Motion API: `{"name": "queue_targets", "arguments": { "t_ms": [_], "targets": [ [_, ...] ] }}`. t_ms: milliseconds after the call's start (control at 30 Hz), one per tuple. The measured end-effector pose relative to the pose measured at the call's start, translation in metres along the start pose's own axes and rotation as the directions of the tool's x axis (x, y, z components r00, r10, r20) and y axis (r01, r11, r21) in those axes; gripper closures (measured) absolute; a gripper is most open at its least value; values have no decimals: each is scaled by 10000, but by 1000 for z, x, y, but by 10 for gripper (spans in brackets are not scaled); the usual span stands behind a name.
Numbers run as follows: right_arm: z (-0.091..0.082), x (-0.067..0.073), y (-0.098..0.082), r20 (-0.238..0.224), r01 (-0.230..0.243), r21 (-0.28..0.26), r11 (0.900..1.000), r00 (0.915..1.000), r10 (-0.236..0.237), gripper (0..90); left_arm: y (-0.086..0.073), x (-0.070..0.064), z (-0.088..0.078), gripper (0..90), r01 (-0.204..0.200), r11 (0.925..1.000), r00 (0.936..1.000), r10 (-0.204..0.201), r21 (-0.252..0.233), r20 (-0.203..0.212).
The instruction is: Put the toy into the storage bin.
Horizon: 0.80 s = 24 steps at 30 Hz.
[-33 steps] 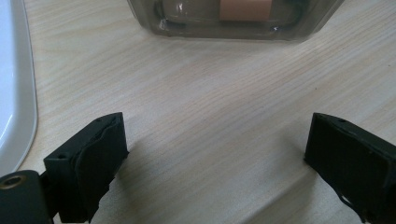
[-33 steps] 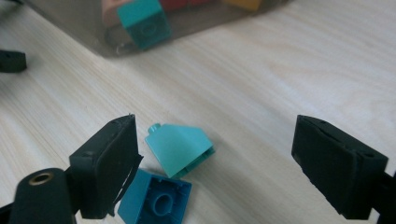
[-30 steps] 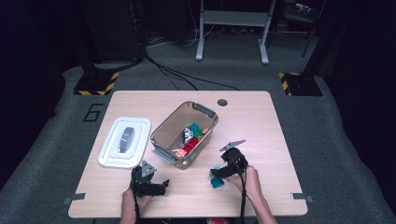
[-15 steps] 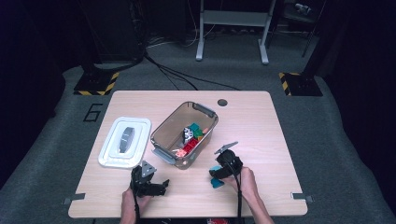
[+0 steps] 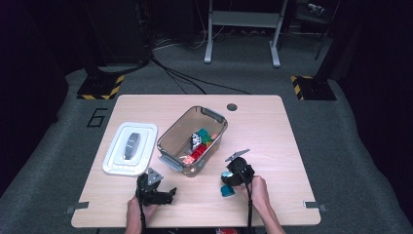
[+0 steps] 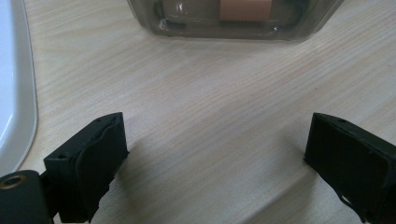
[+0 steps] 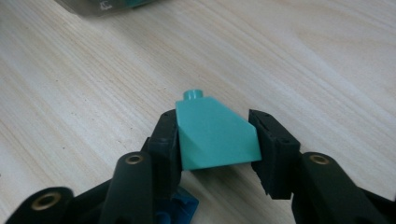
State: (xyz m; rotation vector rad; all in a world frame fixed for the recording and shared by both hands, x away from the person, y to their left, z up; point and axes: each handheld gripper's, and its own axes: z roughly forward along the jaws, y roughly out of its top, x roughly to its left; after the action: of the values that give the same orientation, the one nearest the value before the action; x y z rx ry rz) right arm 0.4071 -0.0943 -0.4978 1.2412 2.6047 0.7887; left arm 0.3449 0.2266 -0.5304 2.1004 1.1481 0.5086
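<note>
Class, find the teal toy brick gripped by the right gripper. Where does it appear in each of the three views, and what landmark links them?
High view: the teal toy brick lies low, right of centre, under the right gripper.
Left gripper view: not in this picture.
Right gripper view: the brick sits at centre, pressed between the two black jaws, which have just been closing.
Shared landmark: the clear plastic bin on the wooden table.

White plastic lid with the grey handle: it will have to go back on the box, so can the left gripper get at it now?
Probably yes: the left gripper is open and holds nothing, and the white plastic lid lies flat close beside it, with bare table between.
</note>
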Motion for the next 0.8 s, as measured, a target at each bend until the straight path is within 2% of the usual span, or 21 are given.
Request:
{"name": "queue_targets", "arguments": {
  "t_ms": [133, 167, 267, 300, 500, 567, 800],
  "targets": [
    [-1, -1, 0, -58, -117, -44, 9999, 9999, 117, 584, 0, 0, 0, 54, 6, 10000, 10000, -6, -5, -2],
    [-1, 0, 0, -6, -265, -29, 9996, 9996, 265, 584, 0, 0, 0, 54, -3, 10000, 10000, 3, -2, -6],
    [-4, -2, 2, 10, -144, -120, 9998, 9999, 144, 585, 0, 0, 0, 54, -3, 10000, 10000, 3, 0, -3],
    [-6, -2, 3, -34, -241, -173, 9996, 9997, 241, 585, 0, 0, 0, 54, -7, 10000, 10000, 7, 12, -3],
    [-18, -5, 12, 164, -157, -465, 9988, 9997, 165, 585, 0, 0, 0, 54, 0, 10000, 10000, 0, -1, 2],
    [-22, -7, 16, -14, -169, -544, 9984, 9999, 169, 586, 0, 0, 0, 54, -18, 10000, 10000, 18, 16, -3],
    [-39, -11, 30, 267, -48, -854, 9963, 9996, 71, 586, 0, 0, 0, 54, 1, 10000, 10000, -1, 0, 1]
  ]
}}
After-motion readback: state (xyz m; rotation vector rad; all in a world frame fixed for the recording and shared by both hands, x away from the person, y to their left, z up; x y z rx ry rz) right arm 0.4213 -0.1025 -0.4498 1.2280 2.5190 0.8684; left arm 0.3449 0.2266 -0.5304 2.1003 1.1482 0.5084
